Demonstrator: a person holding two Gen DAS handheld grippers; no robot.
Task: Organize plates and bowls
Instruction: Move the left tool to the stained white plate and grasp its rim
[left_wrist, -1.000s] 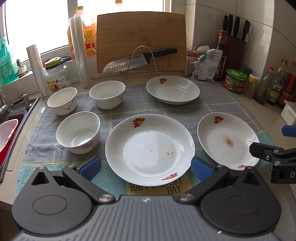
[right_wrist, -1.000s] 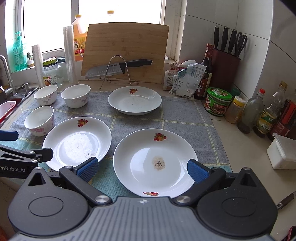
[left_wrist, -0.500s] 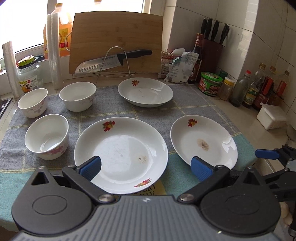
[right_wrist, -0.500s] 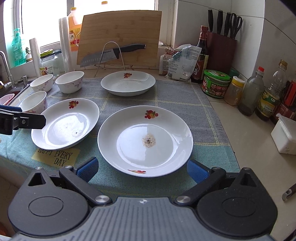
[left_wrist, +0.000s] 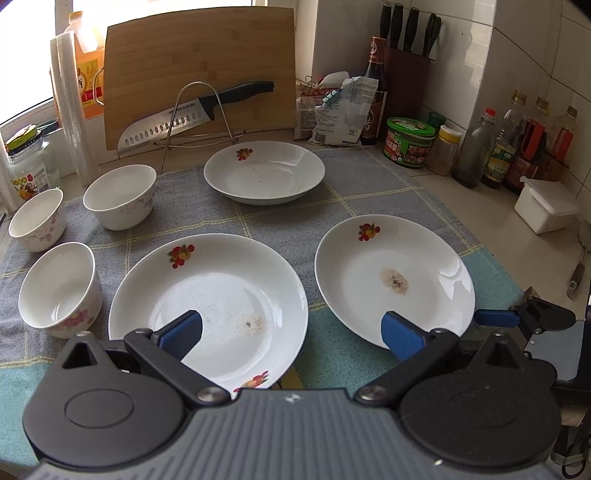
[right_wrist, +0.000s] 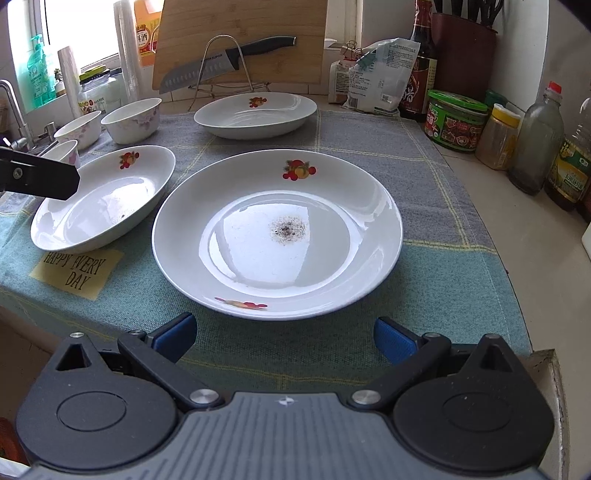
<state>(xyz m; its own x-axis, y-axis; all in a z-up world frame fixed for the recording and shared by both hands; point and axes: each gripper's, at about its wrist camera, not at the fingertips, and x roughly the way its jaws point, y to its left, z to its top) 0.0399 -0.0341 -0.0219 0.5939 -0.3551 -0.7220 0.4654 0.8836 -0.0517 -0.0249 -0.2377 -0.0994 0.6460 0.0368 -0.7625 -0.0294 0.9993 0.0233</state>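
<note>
Both grippers hover at counter edge, jaws wide, empty.
Right gripper (right_wrist: 284, 334) faces stained plate (right_wrist: 277, 236); left gripper (left_wrist: 291, 332) left of it.

Three plates (left_wrist: 208, 291) on cloth (left_wrist: 373, 192); three bowls (left_wrist: 59, 290) left; cutting board (left_wrist: 199, 70) behind.

Glossy white ceramic on a woven cloth mat

The plates (right_wrist: 277, 236) and bowls (left_wrist: 59, 288) show a smooth glazed shine over printed fruit and flowers, lying on a matt, coarse-weave mat (right_wrist: 424, 280). Behind stand a pale wooden cutting board (left_wrist: 199, 70), a polished steel knife (left_wrist: 195, 114) with a matt black handle, and a thin wire rack (left_wrist: 199, 114).
</note>
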